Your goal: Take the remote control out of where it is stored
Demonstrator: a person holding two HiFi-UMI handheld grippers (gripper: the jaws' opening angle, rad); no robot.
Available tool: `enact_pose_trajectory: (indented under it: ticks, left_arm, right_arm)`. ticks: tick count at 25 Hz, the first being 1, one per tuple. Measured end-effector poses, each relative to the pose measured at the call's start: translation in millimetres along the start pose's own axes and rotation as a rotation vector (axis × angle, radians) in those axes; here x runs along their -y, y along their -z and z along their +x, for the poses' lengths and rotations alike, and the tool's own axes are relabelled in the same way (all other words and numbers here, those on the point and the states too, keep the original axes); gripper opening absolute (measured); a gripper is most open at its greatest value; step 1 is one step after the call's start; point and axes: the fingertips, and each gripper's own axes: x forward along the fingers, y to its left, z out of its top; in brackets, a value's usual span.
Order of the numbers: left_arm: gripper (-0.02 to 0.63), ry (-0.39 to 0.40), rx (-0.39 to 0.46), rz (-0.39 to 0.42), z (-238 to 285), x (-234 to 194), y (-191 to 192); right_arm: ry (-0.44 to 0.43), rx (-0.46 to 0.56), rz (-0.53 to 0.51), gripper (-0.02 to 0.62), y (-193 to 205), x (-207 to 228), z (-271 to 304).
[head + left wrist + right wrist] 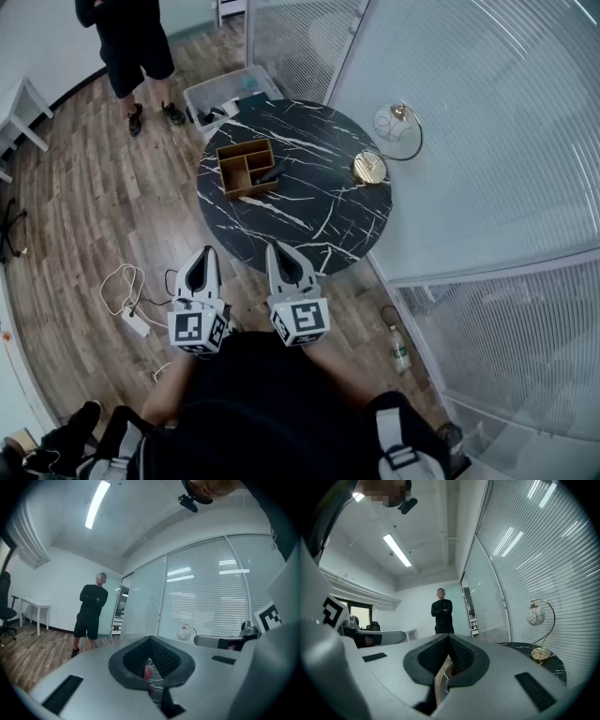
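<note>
A wooden organizer box [246,169] with several compartments stands on the round black marble table [319,202]. A dark remote control [272,173] lies in its right side. Both grippers hover near the person's body, short of the table's near edge and well apart from the box. My left gripper [206,250] is shut with nothing between its jaws, and so is my right gripper [275,246]. In the left gripper view the left gripper [150,639] points up at the room. The right gripper [449,637] does the same in its own view, so neither shows the box.
A gold lamp with a white globe [389,131] stands at the table's right edge, by a blind-covered glass wall. Beyond the table sits a plastic bin [230,97]. A person [131,42] stands at the far left. A power strip with cable [131,305] and a bottle [400,349] lie on the floor.
</note>
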Motion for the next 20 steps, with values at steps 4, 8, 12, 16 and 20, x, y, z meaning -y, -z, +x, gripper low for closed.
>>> enact_pose_trajectory:
  ticks: [4, 8, 12, 16, 20]
  left_arm:
    - [0.008, 0.0, 0.001, -0.002, -1, -2, -1]
    - [0.008, 0.009, 0.004, -0.003, -3, -3, -1]
    - [0.008, 0.014, 0.002, 0.0, -6, -6, -2]
    - [0.008, 0.016, 0.0, -0.004, -10, -12, -2]
    - [0.008, 0.021, 0.006, -0.004, -15, -20, -7]
  right_arm:
    - [-0.005, 0.004, -0.016, 0.002, -1, -3, 1]
    - [-0.015, 0.006, -0.029, 0.002, 4, -7, 2]
    - [0.004, 0.01, 0.002, 0.002, 2, -9, 1]
    - [0.004, 0.015, 0.004, 0.002, 1, -15, 1]
    - [-0.002, 0.019, 0.006, 0.002, 2, -25, 2]
